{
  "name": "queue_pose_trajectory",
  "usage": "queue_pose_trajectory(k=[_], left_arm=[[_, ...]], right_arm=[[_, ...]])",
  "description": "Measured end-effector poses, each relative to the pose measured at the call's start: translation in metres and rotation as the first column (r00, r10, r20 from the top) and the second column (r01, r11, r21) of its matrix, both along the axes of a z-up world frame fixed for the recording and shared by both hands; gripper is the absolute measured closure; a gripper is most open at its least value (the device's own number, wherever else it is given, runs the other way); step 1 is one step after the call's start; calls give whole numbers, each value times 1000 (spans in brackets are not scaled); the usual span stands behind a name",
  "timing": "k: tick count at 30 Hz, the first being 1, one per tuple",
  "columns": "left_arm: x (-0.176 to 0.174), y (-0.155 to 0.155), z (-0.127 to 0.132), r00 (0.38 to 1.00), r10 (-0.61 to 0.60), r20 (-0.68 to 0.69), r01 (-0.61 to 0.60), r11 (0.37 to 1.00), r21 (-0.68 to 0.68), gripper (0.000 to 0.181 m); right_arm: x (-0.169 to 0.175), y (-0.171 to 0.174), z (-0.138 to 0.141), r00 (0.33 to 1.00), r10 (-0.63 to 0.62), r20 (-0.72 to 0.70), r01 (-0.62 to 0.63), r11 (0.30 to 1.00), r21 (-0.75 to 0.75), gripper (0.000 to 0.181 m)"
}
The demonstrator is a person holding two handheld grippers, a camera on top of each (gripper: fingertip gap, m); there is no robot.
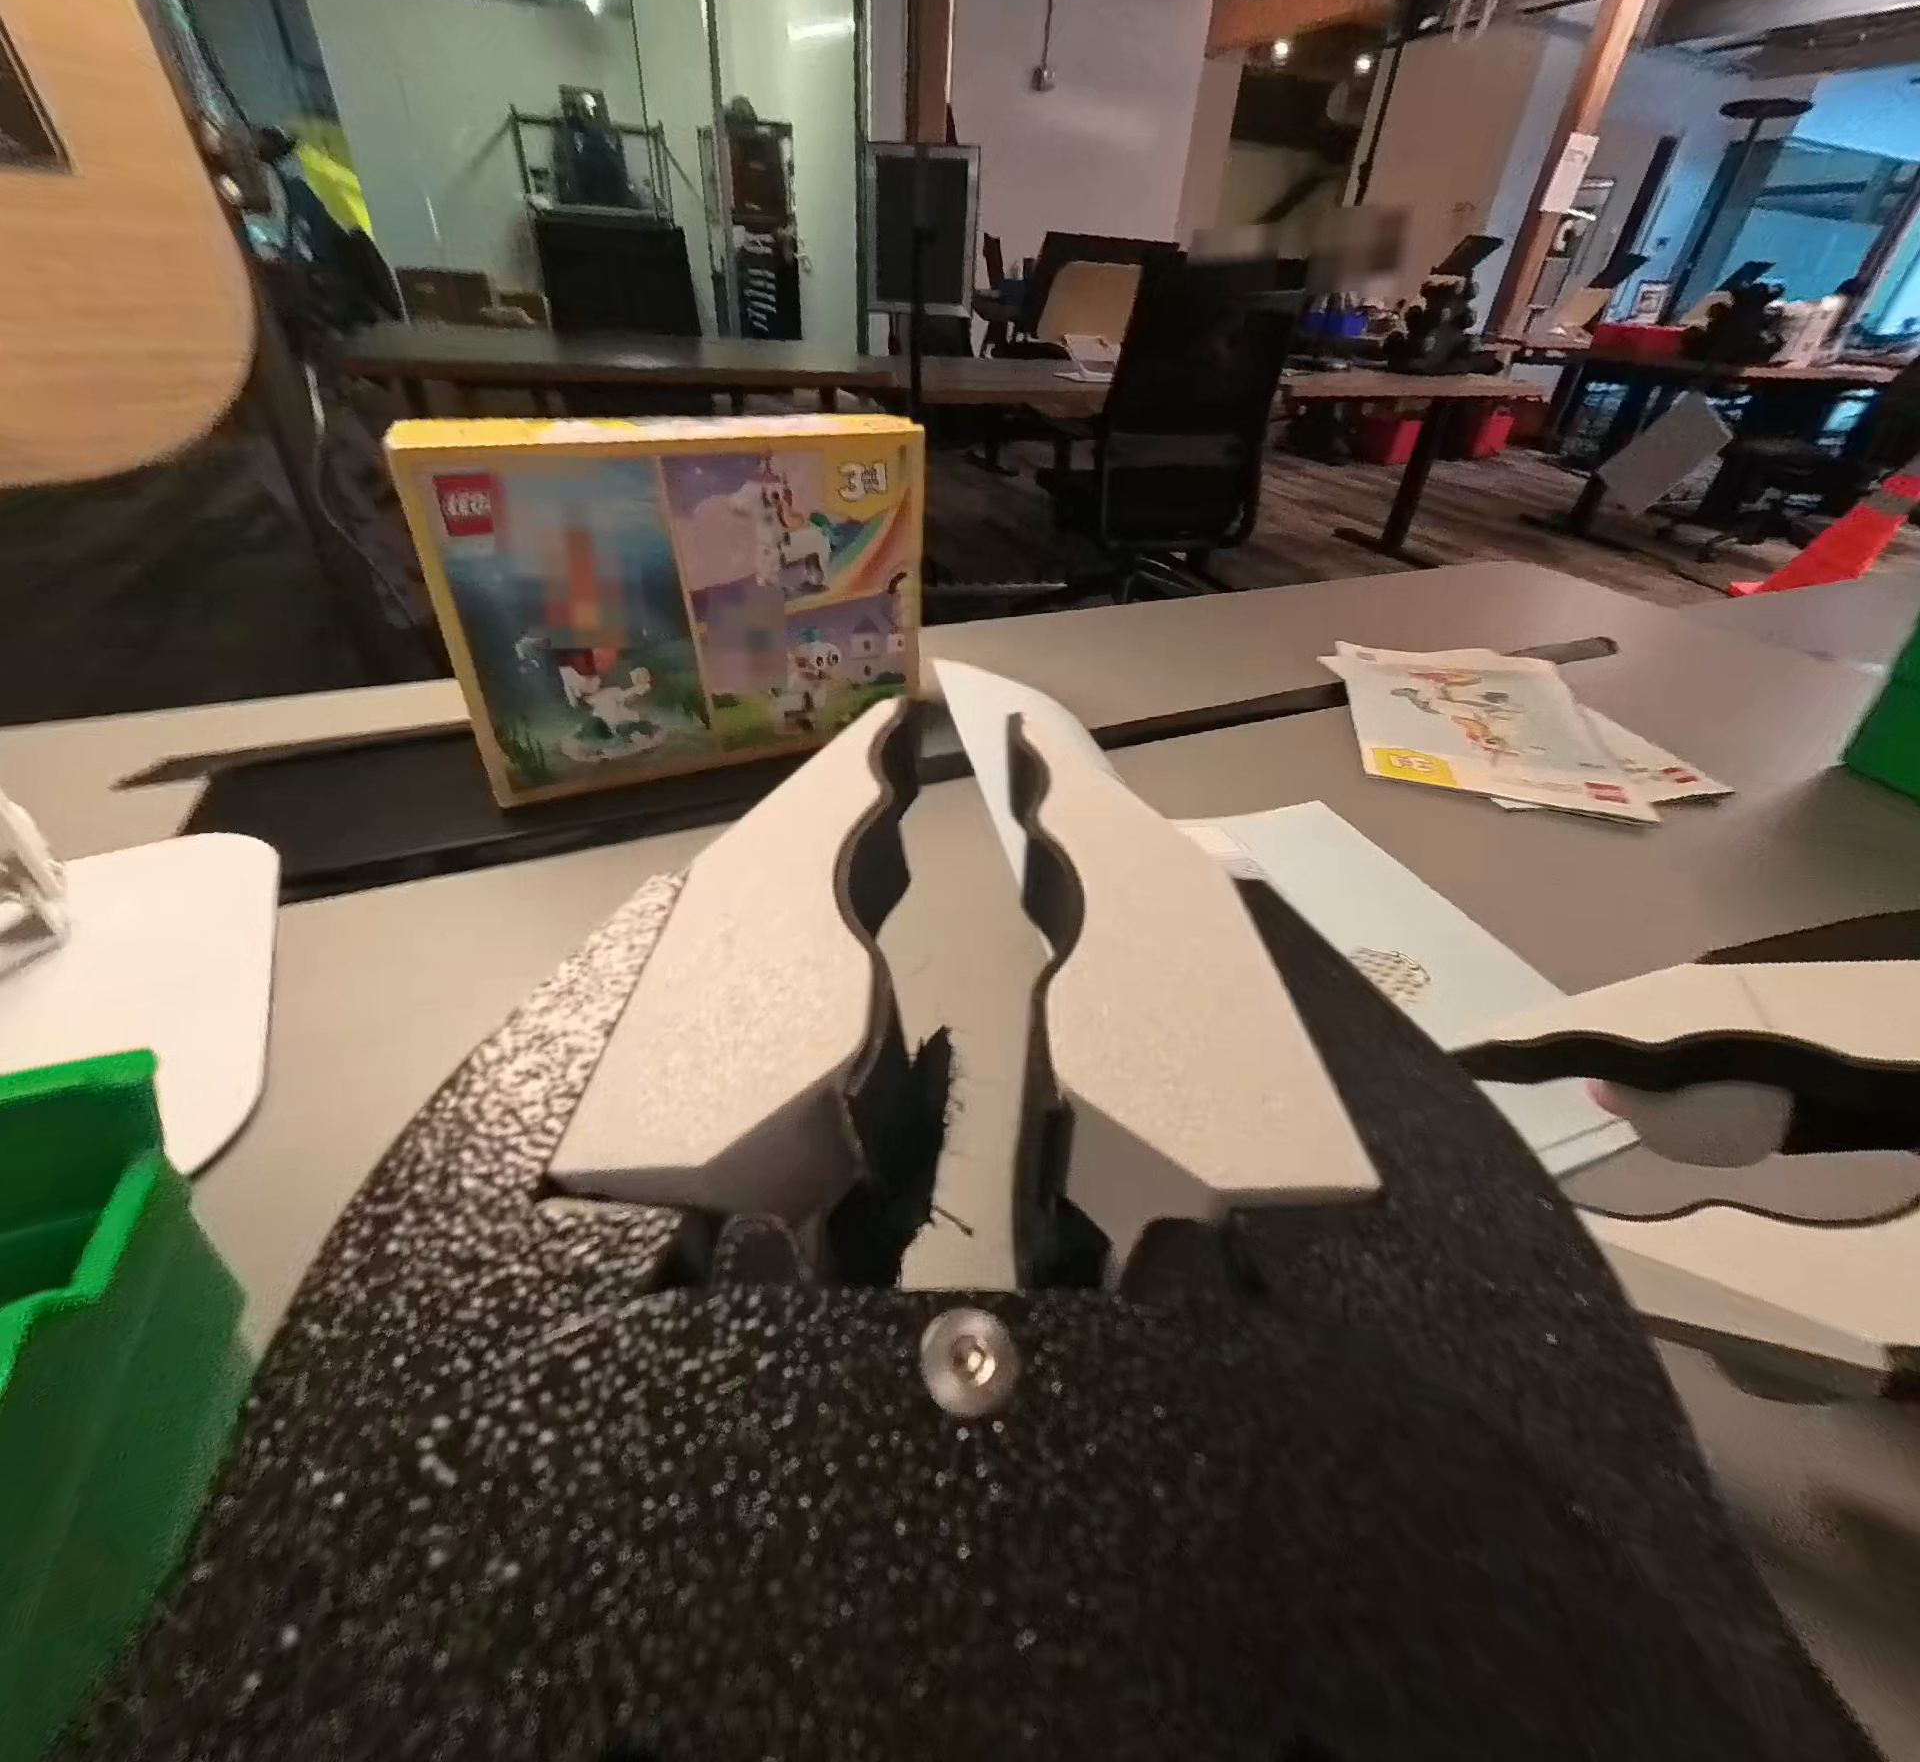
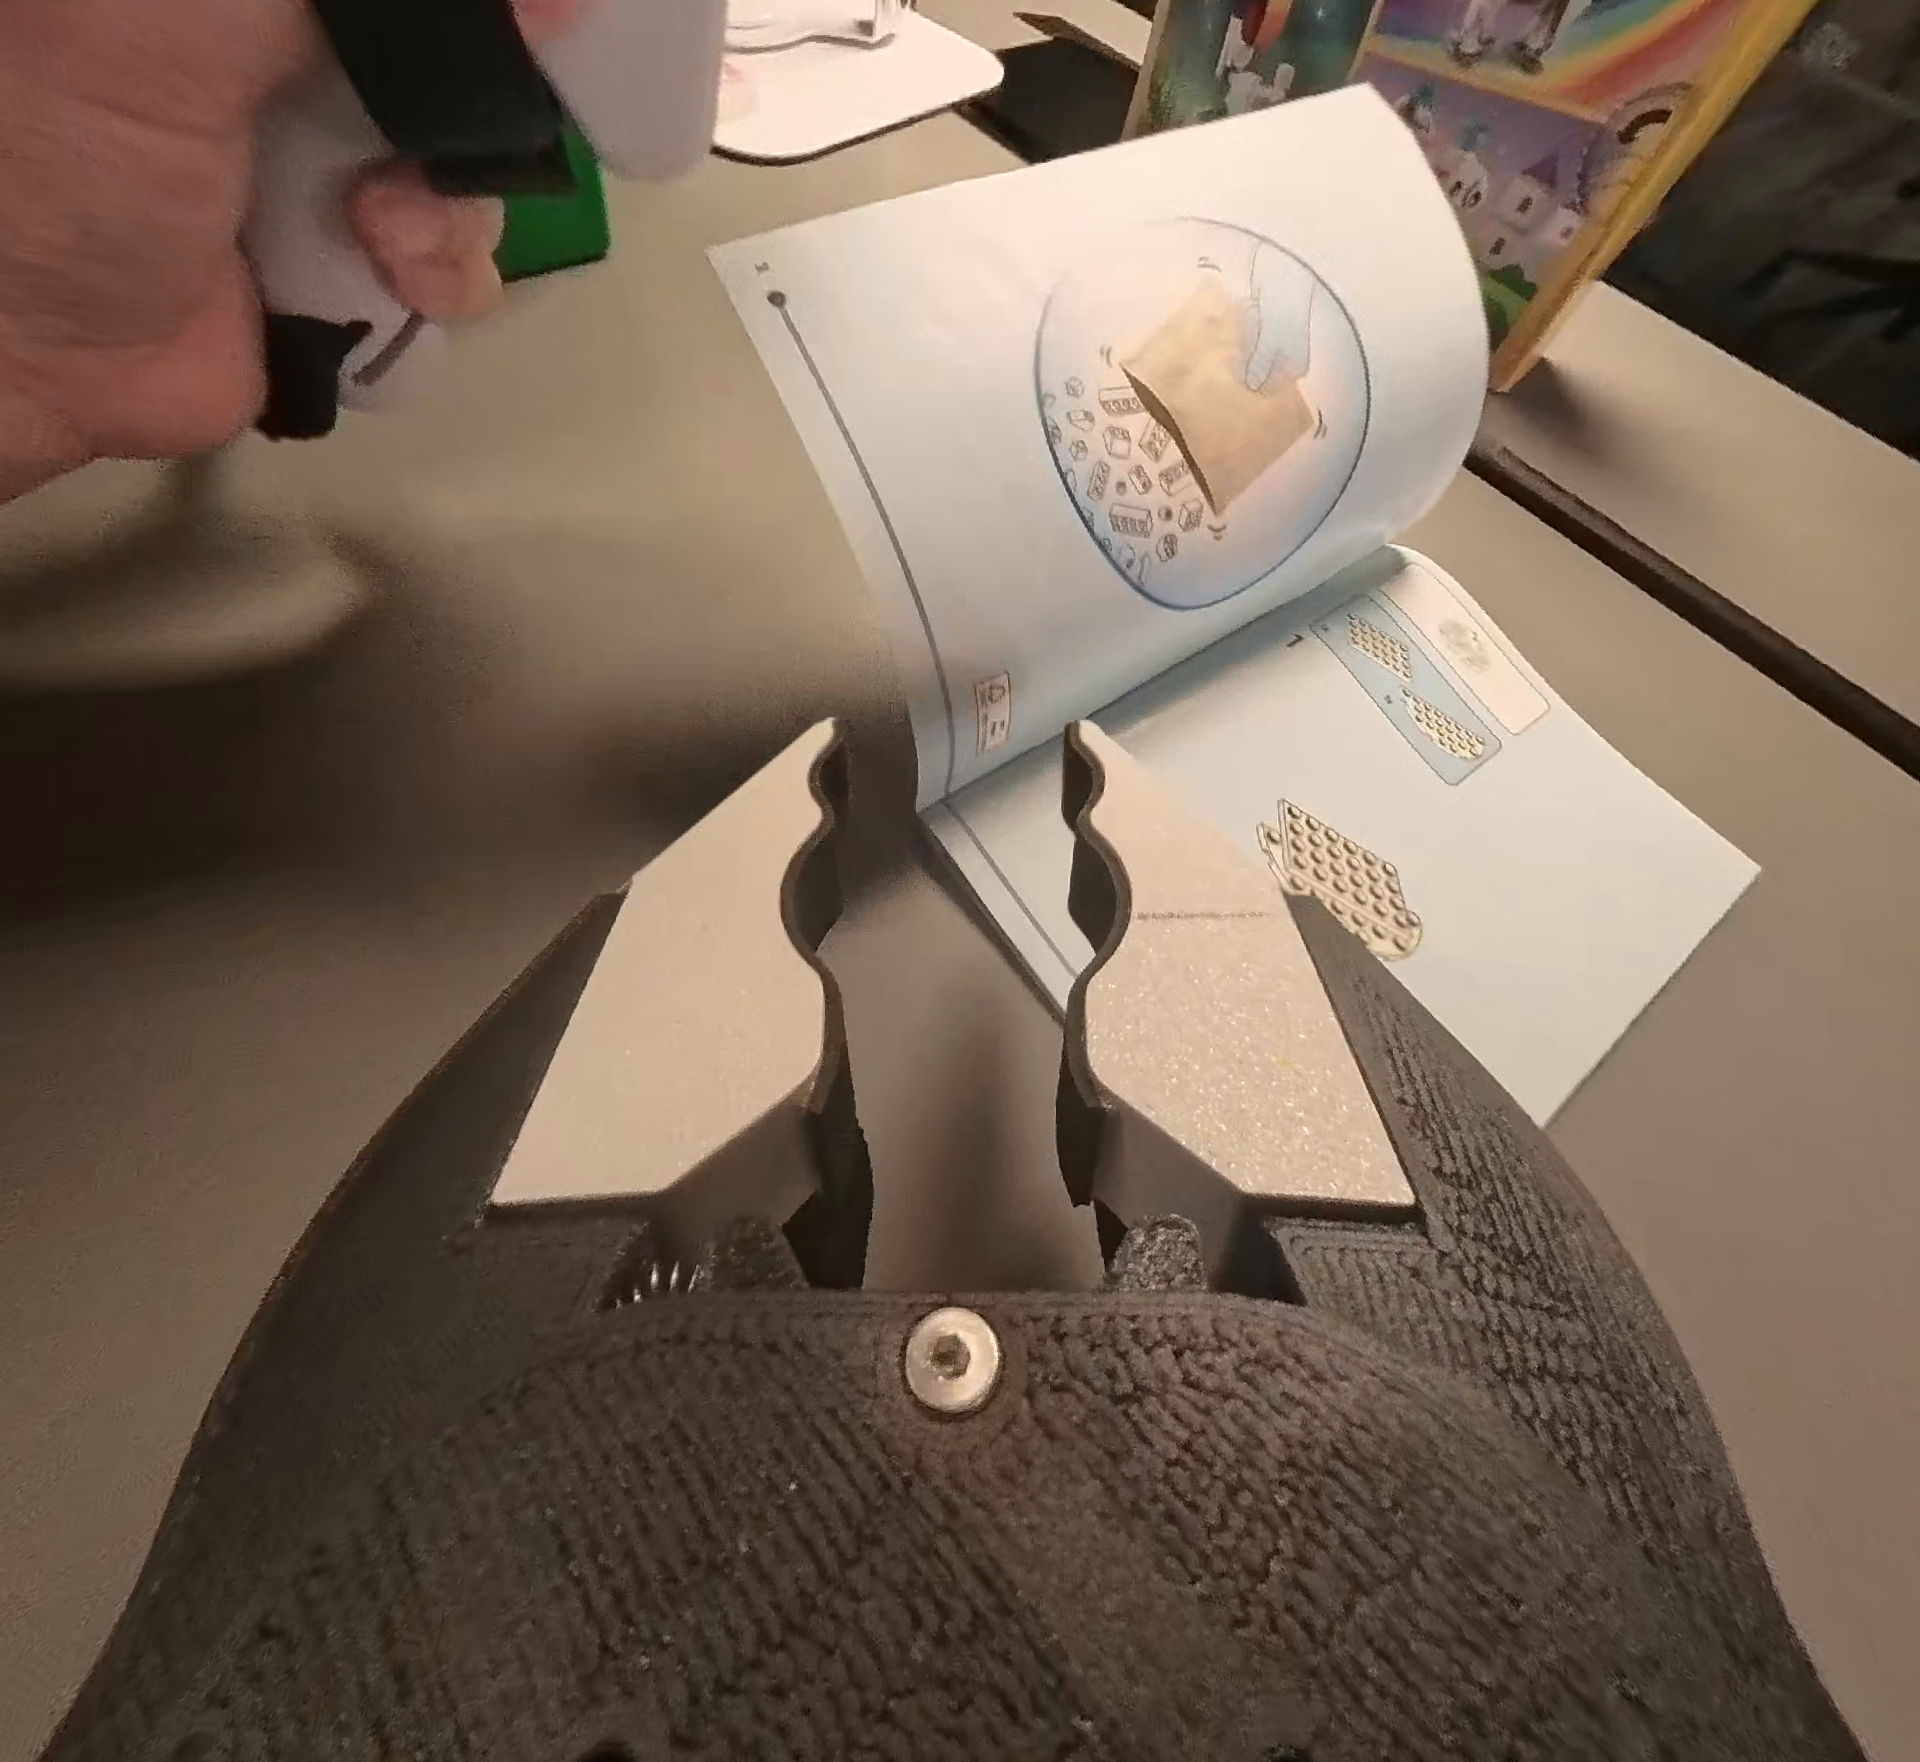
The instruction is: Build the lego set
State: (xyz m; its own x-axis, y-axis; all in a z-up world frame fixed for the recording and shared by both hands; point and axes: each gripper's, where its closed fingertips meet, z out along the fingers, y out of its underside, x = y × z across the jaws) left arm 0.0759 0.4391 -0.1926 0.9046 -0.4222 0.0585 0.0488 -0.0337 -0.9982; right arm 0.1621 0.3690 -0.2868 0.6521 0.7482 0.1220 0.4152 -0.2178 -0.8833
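Left wrist view
My left gripper (image 1: 961,725): fingers narrowed on a pale blue page, which runs up between them past the tips; pinching the page.
Lego box (image 1: 657,606): upright on the grey table (image 1: 1403,694), just beyond my fingertips.
Loose booklets (image 1: 1517,733): right of the box, flat on the table.
My right gripper (image 1: 1621,1089): low, right of the box.

Right wrist view
My right gripper (image 2: 951,741): fingers spread, nothing between them.
Instruction booklet (image 2: 1403,881): open on the table, in front of the box (image 2: 1507,50); one page (image 2: 1101,465) stands curled upward.
My hand (image 2: 135,185): left of the booklet, gripping the other handle.
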Motion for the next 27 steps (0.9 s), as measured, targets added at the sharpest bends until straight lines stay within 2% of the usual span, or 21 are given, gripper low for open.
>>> queue_pose_trajectory(k=[1, 2, 4, 6, 7, 8, 10, 13, 15, 17, 19, 22, 24, 27], left_arm=[[2, 1, -3, 999, -27, 28, 28, 999, -33, 158], [7, 1, -6, 995, -74, 68, 79, 993, -82, 144], [19, 2, -14, 968, -171, 183, 212, 950, -230, 102], [32, 4, -26, 922, -228, 313, 343, 856, -386, 76], [40, 4, -33, 906, -245, 345, 390, 800, -457, 71], [45, 7, -40, 904, -252, 345, 406, 757, -513, 77], [49, 15, -54, 930, -248, 271, 366, 701, -613, 94], [56, 17, -61, 937, -306, 170, 335, 645, -687, 146], [58, 20, -62, 939, -338, 67, 285, 652, -702, 181], [62, 19, -59, 925, -379, -33, 247, 665, -705, 181], [70, 16, -49, 890, -429, -154, 211, 687, -695, 181], [85, 10, -21, 779, -504, -374, 176, 748, -641, 181], [96, 7, 6, 689, -510, -515, 155, 798, -583, 181], [115, -5, 52, 587, -503, -635, 162, 841, -517, 181]], right_arm=[[-3, 1, -1, 1000, -3, 7, 3, 1000, -1, 142], [-5, 2, -2, 1000, -6, 21, 6, 1000, 1, 141], [-8, 5, -5, 998, -17, 66, 16, 1000, 22, 142], [-13, 3, -8, 993, -1, 114, -5, 999, 52, 144], [-14, 2, -10, 991, 7, 135, -16, 998, 62, 146], [-16, 0, -11, 988, 19, 150, -30, 997, 69, 147], [-19, -3, -12, 986, 41, 165, -54, 996, 76, 149], [-20, -6, -12, 985, 65, 159, -77, 994, 73, 150], [-21, -7, -9, 987, 81, 136, -91, 994, 68, 150], [-19, -8, -2, 993, 93, 68, -97, 993, 64, 149], [-10, -3, 15, 995, 72, -66, -67, 995, 81, 147], [34, 18, 41, 962, -68, -266, 102, 988, 119, 144], [62, 28, 51, 900, -149, -410, 196, 978, 73, 136], [89, 35, 59, 751, -217, -624, 235, 970, -54, 125]])
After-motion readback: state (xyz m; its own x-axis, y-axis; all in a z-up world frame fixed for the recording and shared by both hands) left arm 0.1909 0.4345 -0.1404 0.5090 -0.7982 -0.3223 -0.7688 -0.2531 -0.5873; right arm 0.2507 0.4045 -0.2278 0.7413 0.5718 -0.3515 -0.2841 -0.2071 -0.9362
